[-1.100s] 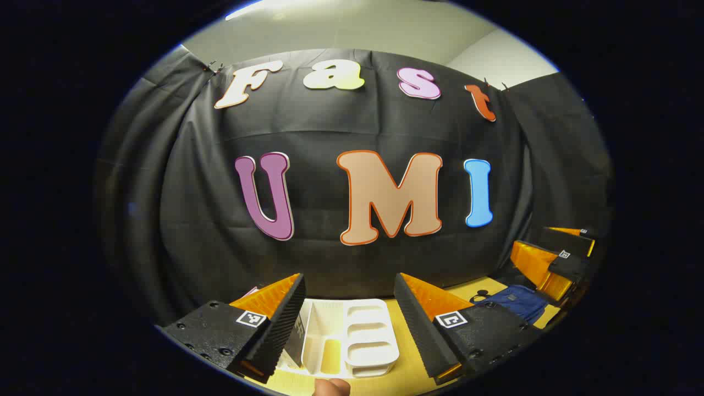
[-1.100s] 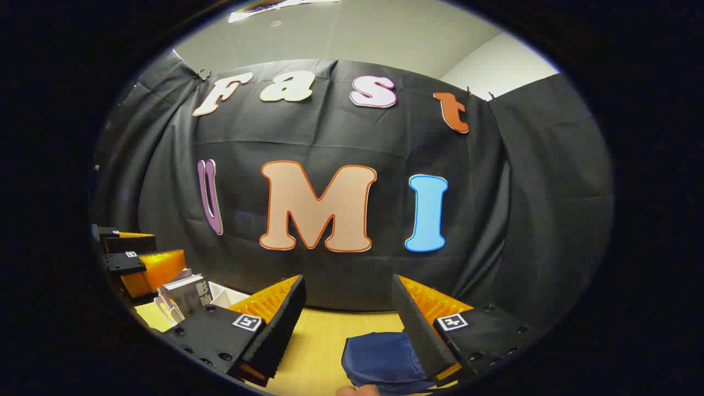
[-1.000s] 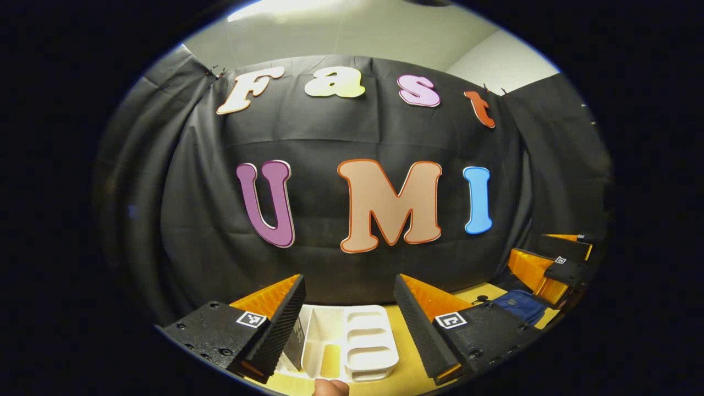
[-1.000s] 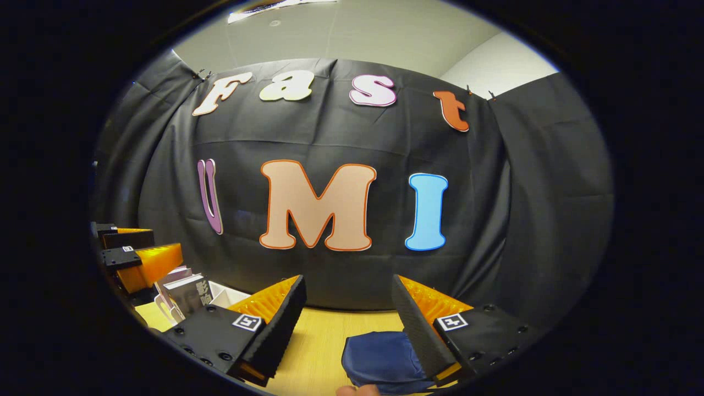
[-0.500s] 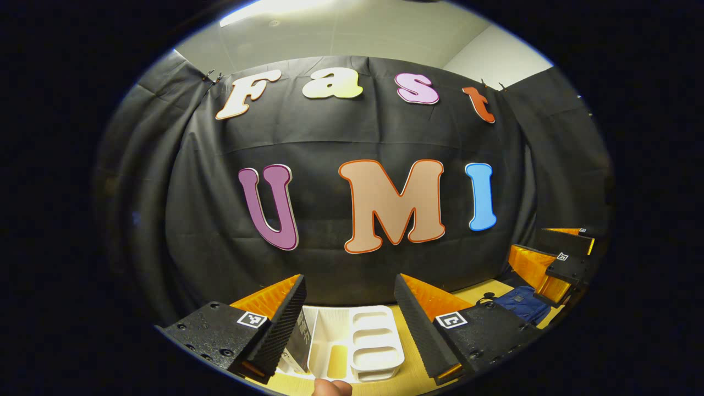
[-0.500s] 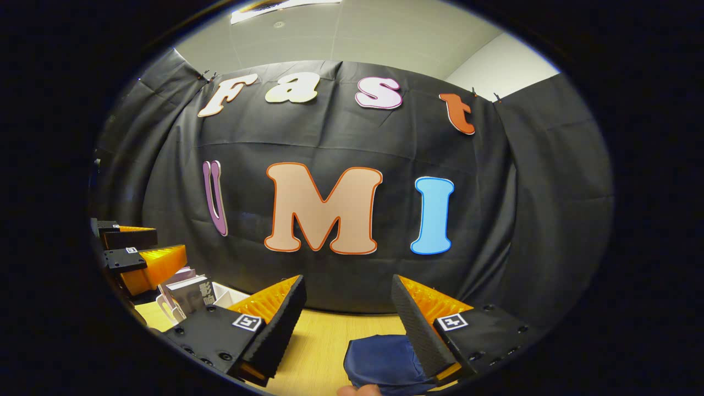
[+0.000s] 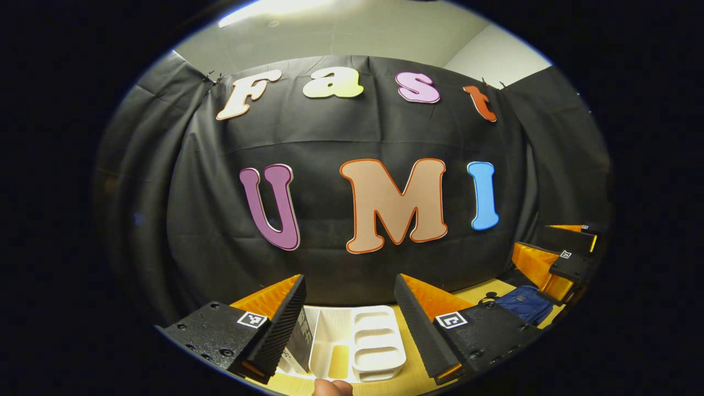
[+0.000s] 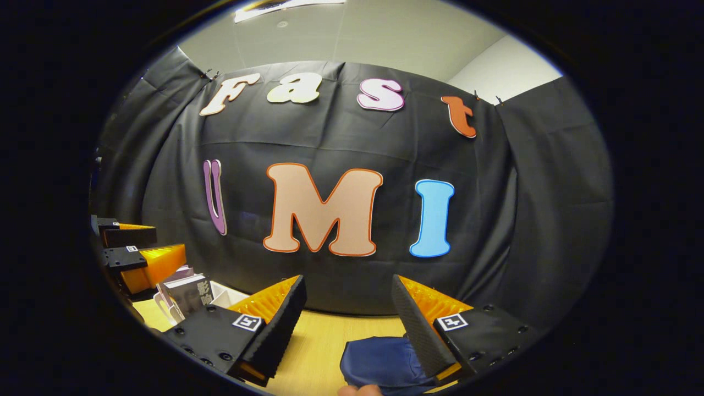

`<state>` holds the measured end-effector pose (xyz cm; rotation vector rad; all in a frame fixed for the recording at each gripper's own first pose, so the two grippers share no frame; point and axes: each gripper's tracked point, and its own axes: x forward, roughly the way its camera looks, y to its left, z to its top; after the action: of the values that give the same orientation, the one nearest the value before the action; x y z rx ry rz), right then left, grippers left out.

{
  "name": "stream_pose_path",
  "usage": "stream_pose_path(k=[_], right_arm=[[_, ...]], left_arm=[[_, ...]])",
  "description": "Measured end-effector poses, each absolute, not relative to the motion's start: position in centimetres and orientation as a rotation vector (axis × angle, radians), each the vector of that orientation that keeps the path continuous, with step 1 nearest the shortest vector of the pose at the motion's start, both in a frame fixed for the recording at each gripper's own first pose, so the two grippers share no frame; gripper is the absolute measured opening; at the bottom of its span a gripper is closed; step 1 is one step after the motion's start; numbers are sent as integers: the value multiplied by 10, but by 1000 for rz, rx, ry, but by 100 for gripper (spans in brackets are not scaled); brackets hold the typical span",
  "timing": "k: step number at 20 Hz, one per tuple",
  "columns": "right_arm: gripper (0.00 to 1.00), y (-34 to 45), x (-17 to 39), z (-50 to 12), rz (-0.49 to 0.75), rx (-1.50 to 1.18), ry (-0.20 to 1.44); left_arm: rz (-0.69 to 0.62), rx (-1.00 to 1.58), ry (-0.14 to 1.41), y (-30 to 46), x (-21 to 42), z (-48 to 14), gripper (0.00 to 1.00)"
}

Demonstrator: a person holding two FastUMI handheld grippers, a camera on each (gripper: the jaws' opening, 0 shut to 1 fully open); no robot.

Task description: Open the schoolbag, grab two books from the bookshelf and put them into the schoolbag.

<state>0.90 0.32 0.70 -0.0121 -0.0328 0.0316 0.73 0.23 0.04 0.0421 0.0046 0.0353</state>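
My left gripper (image 7: 349,291) hangs open above a white plastic bookshelf (image 7: 357,344) on the wooden table. A dark book (image 7: 300,344) stands in the shelf's left side, partly hidden behind my left finger. The dark blue schoolbag (image 7: 522,305) lies far to the right, under the other gripper (image 7: 561,250). In the right gripper view my right gripper (image 8: 349,291) is open above the schoolbag (image 8: 379,360), which lies low between and under my right finger. Books (image 8: 190,294) stand in the bookshelf (image 8: 223,296) at the left, below the left gripper (image 8: 137,247). Both grippers hold nothing.
The wooden table (image 8: 322,341) runs up to the black cloth wall (image 8: 522,220) behind it. A fingertip of a hand (image 7: 331,388) shows at the bottom edge of the left gripper view, and another fingertip (image 8: 358,390) at the bottom of the right gripper view.
Both views drift only slightly. The bookshelf sits a little lower and more to the right between my left fingers. Both grippers stay open.
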Motion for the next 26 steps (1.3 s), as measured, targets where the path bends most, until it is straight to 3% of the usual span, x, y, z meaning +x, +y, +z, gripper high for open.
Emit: stream_pose_path(k=[12,16,26], right_arm=[[96,-28,16,-23,30,-77,13],[100,-51,13,-55,53,-301,37],[94,-63,-9,-225,322,-984,283]], left_arm=[[18,24,37,-4,9,-10,94],[33,28,53,2,10,-13,94],[80,26,88,14,5,-20,95]])
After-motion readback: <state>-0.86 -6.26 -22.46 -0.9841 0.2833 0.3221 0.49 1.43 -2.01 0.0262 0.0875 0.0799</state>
